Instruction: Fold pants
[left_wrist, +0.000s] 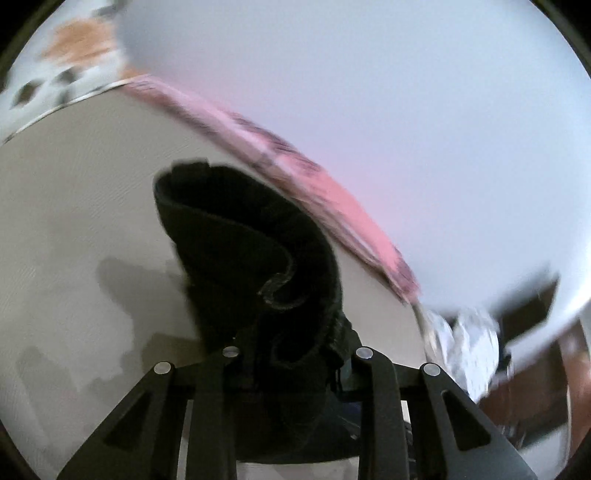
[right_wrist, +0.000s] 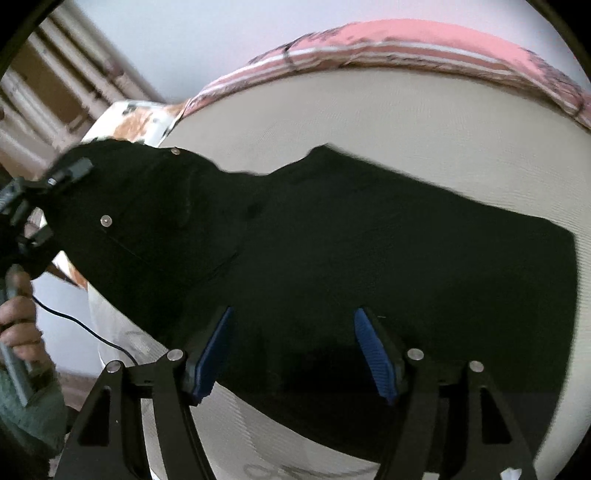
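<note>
We see the left hand-held gripper (left_wrist: 295, 354) seemingly clamped on the black pants (right_wrist: 332, 266); the right hand-held gripper (right_wrist: 291, 350) gapes above them on the bed (right_wrist: 369, 122).

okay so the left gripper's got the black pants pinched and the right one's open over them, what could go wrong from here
1. The left gripper holds only a bunched edge of the black pants; it may slip out as the fabric is carried over.
2. The right gripper hangs open above the fabric without pinning it, so the whole garment might drag across the white surface and fold crookedly.
3. The lifted end hangs near the surface's edge and could slide off.
</note>
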